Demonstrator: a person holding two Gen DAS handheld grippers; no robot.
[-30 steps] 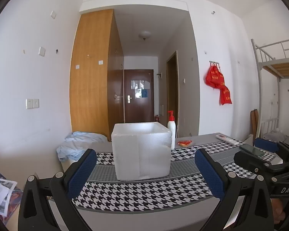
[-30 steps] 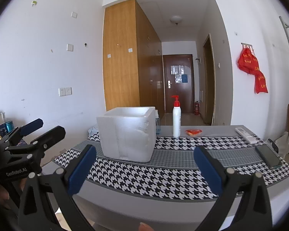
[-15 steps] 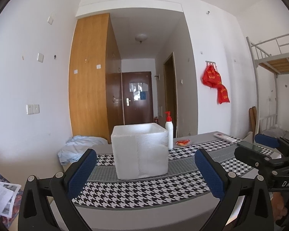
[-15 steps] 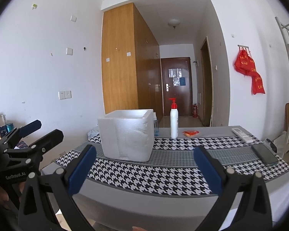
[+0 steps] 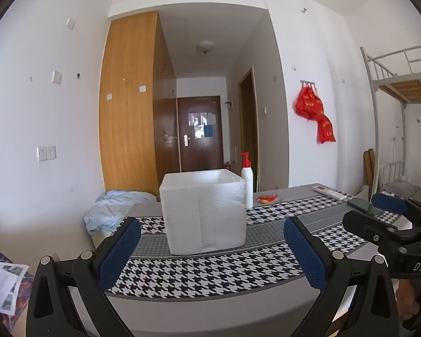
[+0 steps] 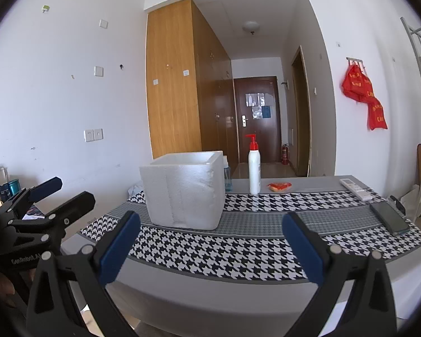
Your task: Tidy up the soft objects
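the inside of the white foam box [image 5: 203, 210] is hidden by its own walls in both views, so its contents cannot be told. in the right wrist view a blue-tinted bottle [image 6: 228, 178] shows only as a sliver behind the box. the small red and orange item [image 6: 279, 186] near the pump bottle [image 6: 254, 172] is too small to identify. the light blue cloth [image 5: 109, 210] is partly hidden behind the table's edge. the printed papers [image 5: 2, 286] are cut off by the left wrist picture's rim. the bunk bed frame [image 5: 401, 84] runs out of the frame on the right. the notices on the far door [image 6: 256, 104] are too small to read.
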